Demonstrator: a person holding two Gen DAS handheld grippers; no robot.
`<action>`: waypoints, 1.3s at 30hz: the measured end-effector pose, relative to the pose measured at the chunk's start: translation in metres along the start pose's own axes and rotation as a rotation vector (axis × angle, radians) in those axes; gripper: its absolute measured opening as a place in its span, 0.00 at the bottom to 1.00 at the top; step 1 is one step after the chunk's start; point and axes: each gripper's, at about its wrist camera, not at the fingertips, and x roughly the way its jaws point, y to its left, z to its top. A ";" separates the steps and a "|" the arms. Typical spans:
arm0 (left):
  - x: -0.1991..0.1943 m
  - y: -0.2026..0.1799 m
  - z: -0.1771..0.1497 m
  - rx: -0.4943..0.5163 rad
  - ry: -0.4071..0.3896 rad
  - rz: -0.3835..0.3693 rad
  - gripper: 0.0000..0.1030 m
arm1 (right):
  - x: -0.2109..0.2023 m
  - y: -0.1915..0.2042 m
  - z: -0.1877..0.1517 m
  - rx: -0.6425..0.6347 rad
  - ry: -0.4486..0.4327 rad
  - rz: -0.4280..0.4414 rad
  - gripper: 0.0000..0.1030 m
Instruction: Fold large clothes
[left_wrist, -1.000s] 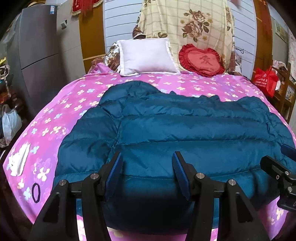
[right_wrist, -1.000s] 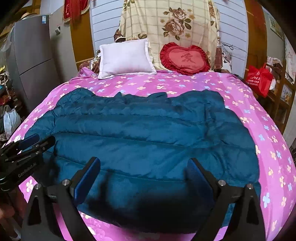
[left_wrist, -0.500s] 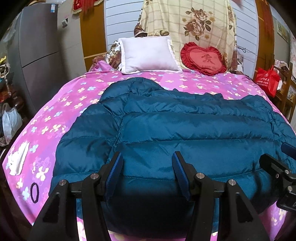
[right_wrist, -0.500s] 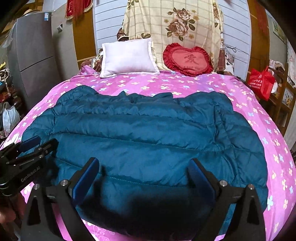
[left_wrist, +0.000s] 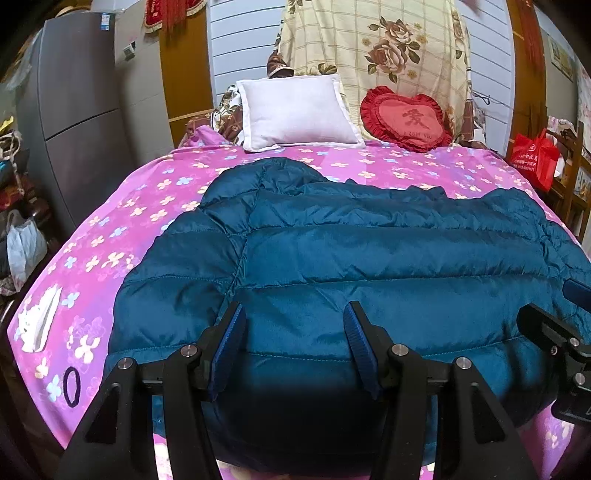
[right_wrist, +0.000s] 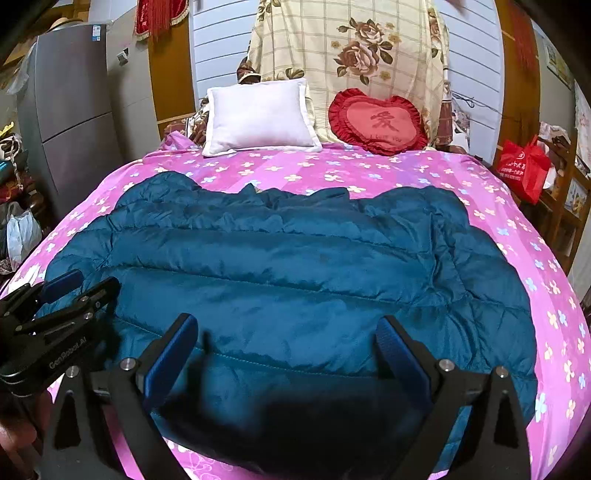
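Note:
A large teal quilted puffer jacket (left_wrist: 369, 266) (right_wrist: 295, 266) lies spread flat across the pink flowered bedsheet (left_wrist: 110, 240) (right_wrist: 517, 221), its hem toward me. My left gripper (left_wrist: 293, 314) hovers over the left part of the hem, jaws apart with nothing pinched between the blue pads. My right gripper (right_wrist: 286, 325) is stretched wide open above the middle of the hem and grips nothing. Each gripper also shows in the other's view: the right gripper (left_wrist: 554, 332) at the right edge, the left gripper (right_wrist: 74, 291) at the left edge.
A white pillow (left_wrist: 295, 110) and a red heart cushion (left_wrist: 406, 118) lean at the head of the bed. A black hair tie (left_wrist: 71, 382) and a white object (left_wrist: 37, 325) lie on the sheet's near left. A grey fridge (left_wrist: 74, 129) stands left, a red bag (left_wrist: 535, 158) right.
The right gripper's view has drifted very slightly. The jacket lies as before and both grippers keep the same opening.

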 end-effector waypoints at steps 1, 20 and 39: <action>0.000 0.001 0.000 -0.001 0.001 -0.001 0.32 | 0.000 0.001 0.000 -0.001 0.001 0.000 0.97; 0.000 0.000 0.000 0.003 -0.002 0.007 0.32 | 0.000 0.002 0.000 0.003 0.005 0.007 0.97; 0.000 0.007 0.002 0.014 -0.010 0.008 0.32 | 0.000 0.005 0.003 0.009 -0.004 0.015 0.97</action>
